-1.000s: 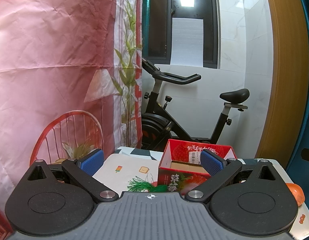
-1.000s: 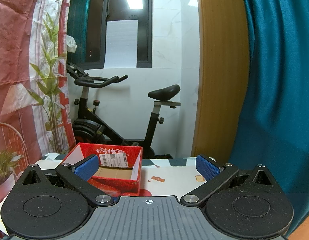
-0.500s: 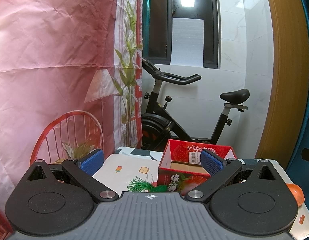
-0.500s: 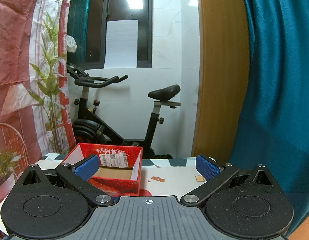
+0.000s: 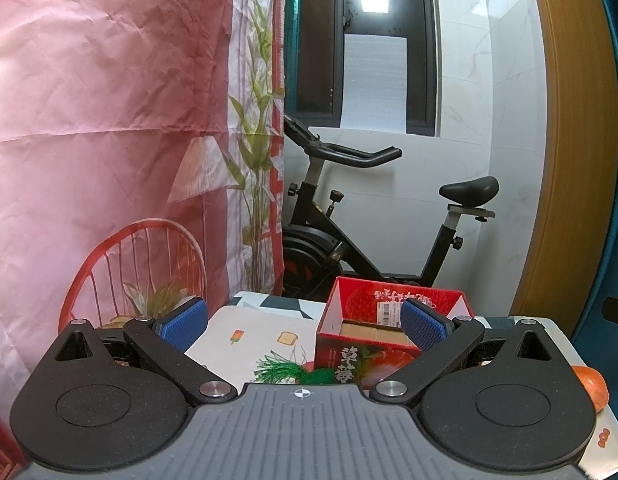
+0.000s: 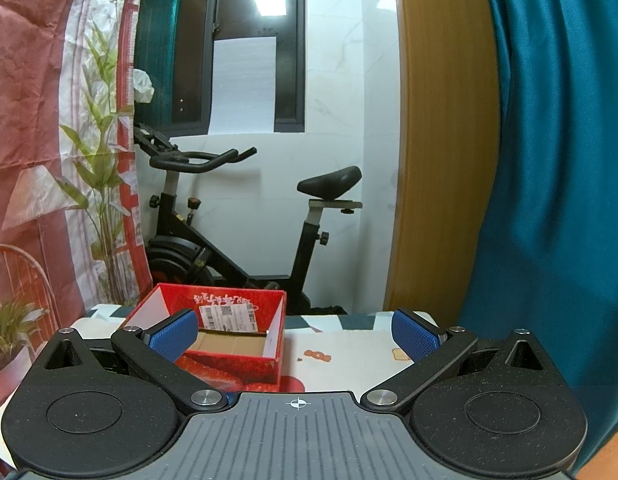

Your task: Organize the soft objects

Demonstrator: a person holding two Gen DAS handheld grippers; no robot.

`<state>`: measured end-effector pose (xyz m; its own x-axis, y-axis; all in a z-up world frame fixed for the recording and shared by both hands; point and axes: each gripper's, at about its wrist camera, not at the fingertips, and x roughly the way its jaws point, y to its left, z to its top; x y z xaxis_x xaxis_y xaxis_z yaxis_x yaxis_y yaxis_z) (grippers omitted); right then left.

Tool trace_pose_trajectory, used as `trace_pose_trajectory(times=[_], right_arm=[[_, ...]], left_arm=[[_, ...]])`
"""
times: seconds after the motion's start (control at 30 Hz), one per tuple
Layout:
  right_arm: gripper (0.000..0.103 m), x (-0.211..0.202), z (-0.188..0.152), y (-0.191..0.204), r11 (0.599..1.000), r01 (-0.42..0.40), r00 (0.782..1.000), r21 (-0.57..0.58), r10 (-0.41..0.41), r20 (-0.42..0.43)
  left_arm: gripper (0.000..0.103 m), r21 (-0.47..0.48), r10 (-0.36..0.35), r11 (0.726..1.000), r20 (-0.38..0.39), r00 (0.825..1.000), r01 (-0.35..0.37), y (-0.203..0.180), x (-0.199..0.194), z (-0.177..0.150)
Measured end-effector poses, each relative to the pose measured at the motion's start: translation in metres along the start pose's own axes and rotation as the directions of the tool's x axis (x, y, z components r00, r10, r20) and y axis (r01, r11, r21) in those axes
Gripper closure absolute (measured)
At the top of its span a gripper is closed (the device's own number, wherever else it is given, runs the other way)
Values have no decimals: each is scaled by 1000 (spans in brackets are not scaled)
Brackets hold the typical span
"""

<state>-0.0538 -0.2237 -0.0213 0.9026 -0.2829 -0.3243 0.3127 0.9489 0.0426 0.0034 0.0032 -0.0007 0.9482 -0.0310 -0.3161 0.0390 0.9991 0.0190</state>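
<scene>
1. Softness is the main thing to judge: the green tufted object (image 5: 287, 371) lying on the table just left of the red box (image 5: 369, 344) looks like a light, limp bundle of fibres, likely to squash and slip; a pinch across its denser middle seems best.
2. An orange rounded object (image 5: 593, 388) sits at the table's right edge; its material is hard to tell.
3. Glossy cardboard, printed with strawberries, forms the open-topped box, which looks empty.
4. Left gripper (image 5: 303, 326) has its blue ribbed pads spread wide, holding nothing.
5. Right gripper (image 6: 295, 332) is likewise spread and empty above the patterned tablecloth (image 6: 349, 372).
</scene>
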Motion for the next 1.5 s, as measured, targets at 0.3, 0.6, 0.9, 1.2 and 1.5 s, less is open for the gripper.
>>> trace_pose_trajectory(times=[0.3, 0.6, 0.9, 1.2, 1.5], right_arm=[[0, 1, -3, 1, 1000, -2, 1000, 0, 2, -2], [0, 1, -2, 1, 1000, -3, 1000, -2, 3, -3], [0, 2, -8, 5, 1000, -15, 1000, -1, 15, -1], [0, 11, -19, -5, 989, -134, 991, 57, 132, 37], [0, 61, -62, 2, 982, -184, 983, 31, 184, -8]], left_arm=[[0, -8, 0, 1000, -6, 1000, 0, 1, 1, 0], [0, -14, -1, 1000, -10, 1000, 1, 2, 3, -1], [0, -17, -11, 1000, -5, 1000, 11, 3, 3, -2], [0, -58, -90, 994, -38, 995, 88, 11, 18, -12], [0, -2, -30, 1000, -58, 998, 30, 11, 59, -53]])
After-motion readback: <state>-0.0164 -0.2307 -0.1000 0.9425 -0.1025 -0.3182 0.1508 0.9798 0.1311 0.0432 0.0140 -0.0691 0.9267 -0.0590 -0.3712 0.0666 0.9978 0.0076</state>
